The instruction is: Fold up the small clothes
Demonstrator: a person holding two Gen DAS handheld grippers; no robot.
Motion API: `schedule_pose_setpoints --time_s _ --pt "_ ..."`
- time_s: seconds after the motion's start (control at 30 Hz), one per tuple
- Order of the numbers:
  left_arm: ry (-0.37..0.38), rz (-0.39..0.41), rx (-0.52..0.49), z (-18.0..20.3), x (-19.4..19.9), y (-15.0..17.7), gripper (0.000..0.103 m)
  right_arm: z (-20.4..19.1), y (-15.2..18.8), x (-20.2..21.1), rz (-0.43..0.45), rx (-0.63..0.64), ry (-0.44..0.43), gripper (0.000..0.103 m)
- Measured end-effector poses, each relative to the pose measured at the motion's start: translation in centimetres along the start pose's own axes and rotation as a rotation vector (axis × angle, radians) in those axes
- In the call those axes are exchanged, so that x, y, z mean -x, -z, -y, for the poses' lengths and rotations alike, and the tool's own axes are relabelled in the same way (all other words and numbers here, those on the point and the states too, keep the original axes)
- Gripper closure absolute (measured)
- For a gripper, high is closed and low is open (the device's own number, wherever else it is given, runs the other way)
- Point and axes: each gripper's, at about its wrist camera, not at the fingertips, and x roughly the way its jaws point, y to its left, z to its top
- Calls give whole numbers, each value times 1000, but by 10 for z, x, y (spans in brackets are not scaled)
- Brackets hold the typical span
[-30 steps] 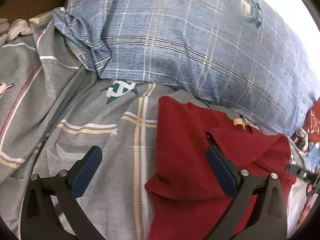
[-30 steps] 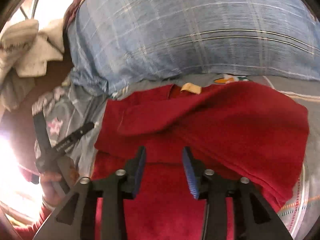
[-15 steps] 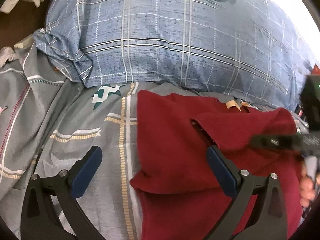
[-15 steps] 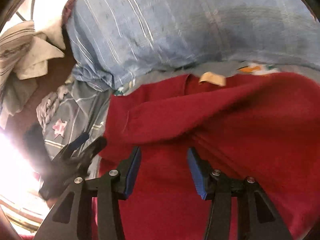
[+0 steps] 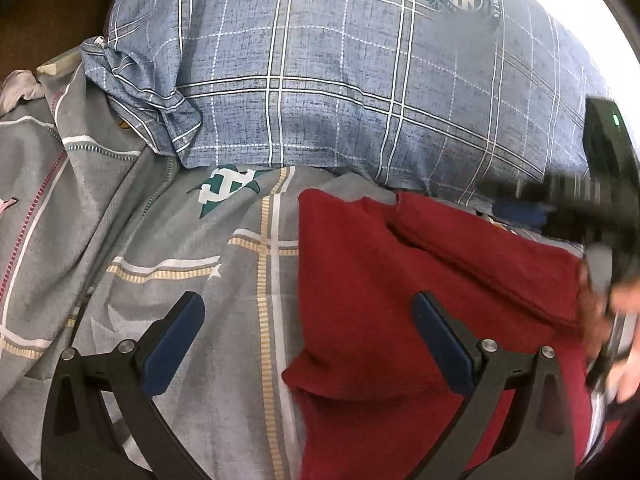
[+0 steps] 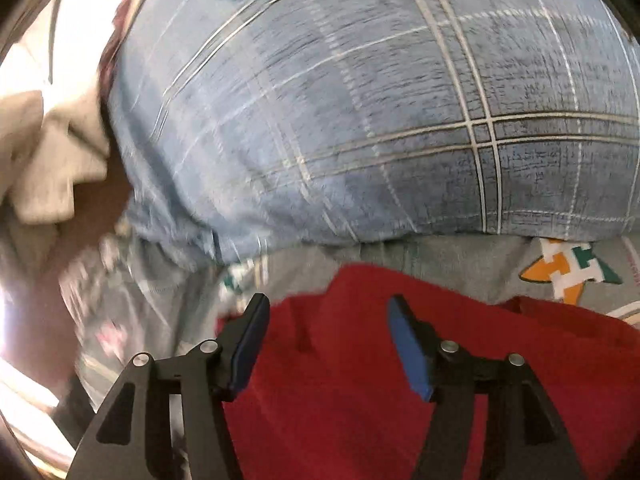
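— On the grey patterned bedsheet [image 5: 168, 240], from the left wrist camera, where does the red garment [image 5: 380, 280] lie?

— Spread on the sheet below the blue plaid pillow [image 5: 340, 80], partly folded, with a flap laid across its upper right. The left gripper [image 5: 308, 328] has its fingers wide apart, clamping nothing: one pad is over bare sheet, the other over the red cloth, whose left edge falls between them.

— Anything only that view shows?

— The right gripper [image 5: 560, 196], blurred, at the garment's far right edge, with a hand [image 5: 624, 340] below it.

— And from the right wrist camera?

— The right gripper [image 6: 326, 332] is opening its jaws, pads apart and pressing on nothing, the red garment [image 6: 360, 380] beneath and between them. That view alone shows pale cloths [image 6: 48, 160] heaped left of the pillow [image 6: 360, 120], and an orange-and-green emblem on the sheet [image 6: 440, 256].
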Motion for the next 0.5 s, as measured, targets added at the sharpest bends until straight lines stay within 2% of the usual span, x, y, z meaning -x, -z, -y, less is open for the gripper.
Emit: schedule_pose_setpoints --time_s 0.17,0.27,0.33,0.37,0.43,0.5 --pt "-16 -20 -23 4 -4 4 0 -26 34 -36 -100 250 172 42" --pt "-16 -20 -17 2 -6 4 0 -24 41 -49 -95 296 230 45" --pt "-16 -29 -10 0 -8 4 0 -25 44 -54 -73 354 287 60" --pt "-18 -34 -8 -1 -9 4 0 -22 42 -52 -63 342 287 65" --pt "-19 -32 -2 -2 -8 3 0 -15 34 -44 -62 282 262 95" --pt "-17 -14 13 -6 -4 1 0 -7 28 -24 -20 208 201 95"
